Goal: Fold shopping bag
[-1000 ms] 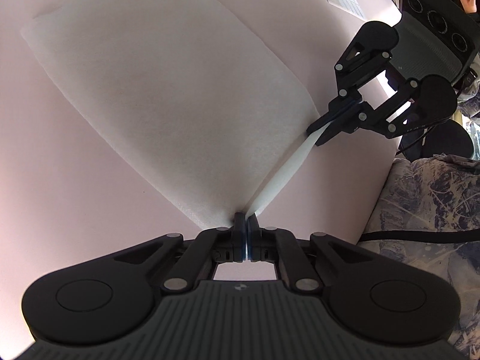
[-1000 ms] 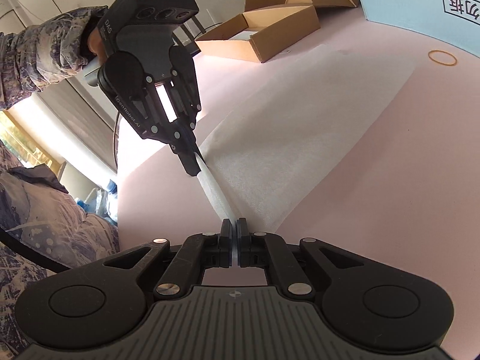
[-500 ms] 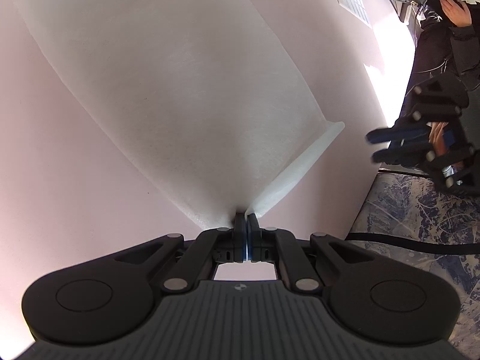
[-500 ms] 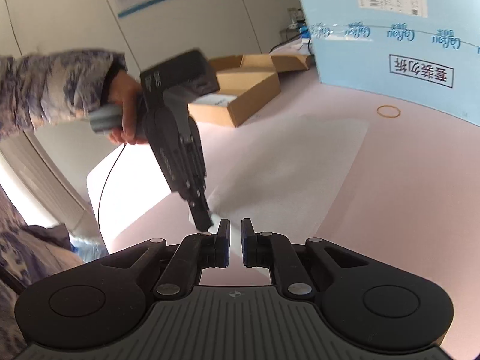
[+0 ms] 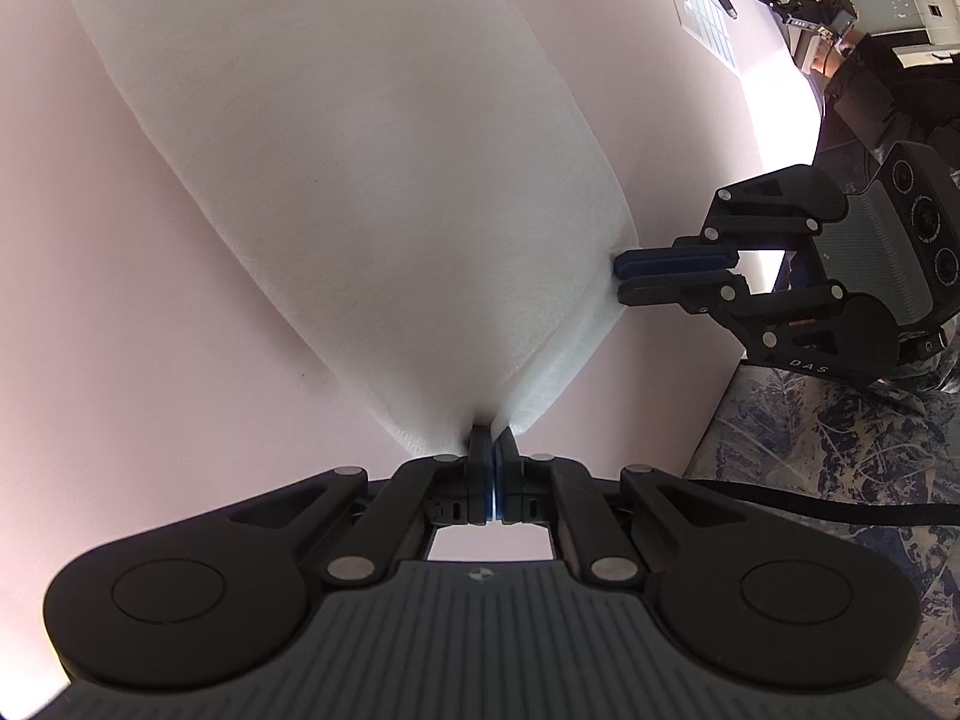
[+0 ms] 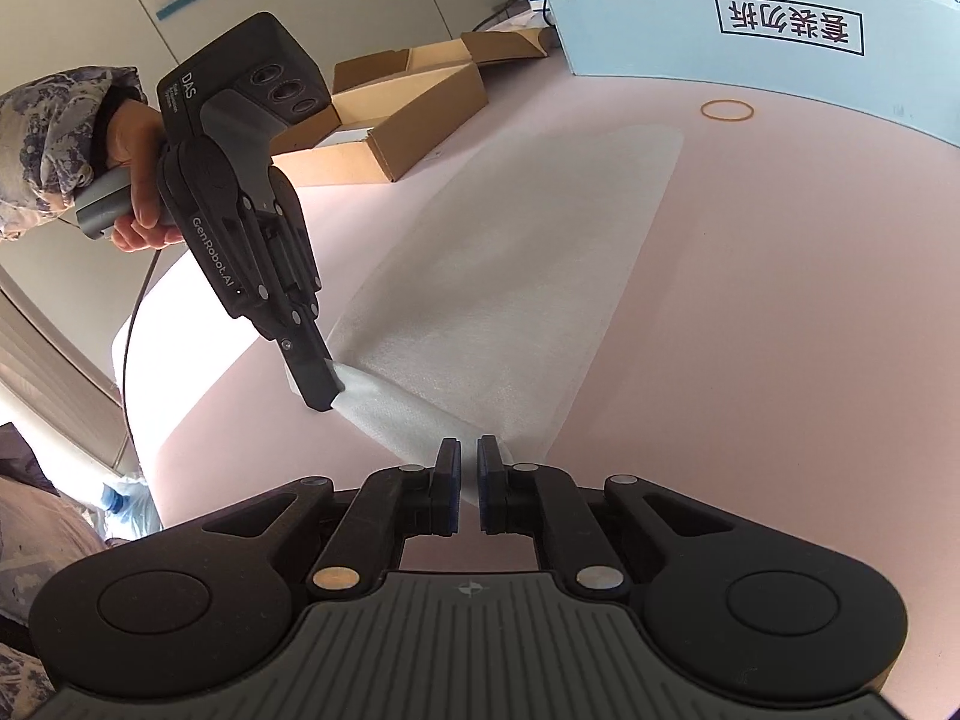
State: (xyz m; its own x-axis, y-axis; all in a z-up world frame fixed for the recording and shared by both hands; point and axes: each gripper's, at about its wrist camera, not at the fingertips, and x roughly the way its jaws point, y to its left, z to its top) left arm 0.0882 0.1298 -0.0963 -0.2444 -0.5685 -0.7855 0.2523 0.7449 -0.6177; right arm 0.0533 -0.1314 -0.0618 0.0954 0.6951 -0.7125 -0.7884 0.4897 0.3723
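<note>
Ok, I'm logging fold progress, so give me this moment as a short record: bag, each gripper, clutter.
bag: white bag, spread flat on the pink table, near edge raised
left gripper: left gripper shut on one near corner of the bag
right gripper: right gripper jaws closing, the other near corner between them, small gap showing
clutter: boxes, rubber band, blue carton beyond the bag
fold: not yet made

Close wrist views, facing, shared bag point(image 5: 384, 180)
</note>
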